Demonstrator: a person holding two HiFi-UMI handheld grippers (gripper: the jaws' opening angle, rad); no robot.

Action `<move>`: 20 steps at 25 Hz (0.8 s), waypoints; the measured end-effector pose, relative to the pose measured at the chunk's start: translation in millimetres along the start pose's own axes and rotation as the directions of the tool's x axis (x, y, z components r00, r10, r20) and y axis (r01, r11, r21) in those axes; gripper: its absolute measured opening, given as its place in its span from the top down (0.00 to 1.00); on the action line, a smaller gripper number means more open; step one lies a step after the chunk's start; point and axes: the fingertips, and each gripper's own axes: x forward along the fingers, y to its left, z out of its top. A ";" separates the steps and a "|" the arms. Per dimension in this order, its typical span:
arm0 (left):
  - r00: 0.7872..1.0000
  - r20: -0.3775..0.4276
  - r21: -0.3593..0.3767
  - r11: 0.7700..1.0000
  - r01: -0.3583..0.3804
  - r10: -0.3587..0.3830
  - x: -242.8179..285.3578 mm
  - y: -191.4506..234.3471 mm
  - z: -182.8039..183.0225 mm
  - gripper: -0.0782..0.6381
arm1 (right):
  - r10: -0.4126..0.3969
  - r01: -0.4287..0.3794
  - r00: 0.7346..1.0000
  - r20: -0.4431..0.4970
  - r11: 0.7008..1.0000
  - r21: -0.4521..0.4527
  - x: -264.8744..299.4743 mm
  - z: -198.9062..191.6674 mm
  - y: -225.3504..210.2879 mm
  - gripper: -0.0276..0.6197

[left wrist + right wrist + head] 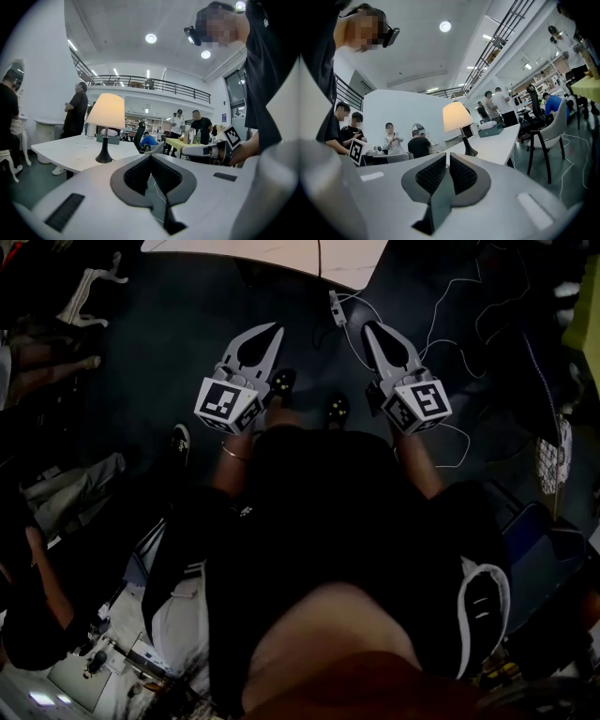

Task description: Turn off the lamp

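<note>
I have both grippers held out over the dark floor, side by side and apart. The left gripper (273, 330) (151, 156) has its jaws drawn together at the tips, with nothing between them. The right gripper (371, 327) (446, 157) is closed the same way and is empty.

The table lamp with a cream cone shade and slim dark stem (106, 126) (458, 123) is lit. It stands upright on the flat white table (70, 151) (501, 140), well ahead of both grippers and touched by neither. From the left gripper view it sits left of the jaw line; from the right gripper view, just right of it.

In the head view a thin white cable (441, 326) trails across the floor, with a small white block (336, 307) on it just beyond the jaw tips.
</note>
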 end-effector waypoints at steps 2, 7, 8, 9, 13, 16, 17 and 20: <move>0.999 -0.004 0.002 0.999 0.032 -0.032 1.7 9.2 0.8 0.88 | -0.023 0.023 1.000 -0.016 1.000 0.001 14.4 -8.5 0.0 0.95; 0.997 -0.032 0.015 0.997 0.076 -0.075 1.7 49.4 0.1 0.88 | -0.105 0.105 0.993 -0.049 0.994 -0.008 52.3 -25.9 4.8 0.95; 0.996 -0.038 0.009 0.997 0.076 -0.076 2.5 57.0 1.0 0.88 | -0.122 0.122 0.991 -0.049 0.992 -0.008 57.2 -28.4 5.4 0.94; 0.996 -0.045 0.005 0.997 0.073 -0.073 3.8 64.5 1.4 0.88 | -0.138 0.138 0.989 -0.049 0.990 -0.008 62.4 -30.5 5.3 0.93; 0.995 -0.042 -0.003 0.996 0.093 -0.093 13.2 86.2 -5.2 0.88 | -0.176 0.175 0.984 -0.035 0.984 -0.016 86.6 -39.5 -1.8 0.90; 0.993 -0.065 -0.015 0.995 0.101 -0.101 19.7 96.1 -15.9 0.88 | -0.214 0.214 0.975 -0.055 0.977 -0.011 103.3 -58.0 -14.0 0.87; 0.993 -0.064 -0.024 0.995 0.102 -0.103 21.3 97.2 -19.1 0.88 | -0.231 0.230 0.970 -0.071 0.973 -0.018 106.3 -65.8 -20.0 0.86; 0.993 -0.060 -0.046 0.994 0.104 -0.106 23.6 100.3 -29.0 0.88 | -0.283 0.281 0.954 -0.102 0.959 -0.025 113.0 -77.5 -34.6 0.84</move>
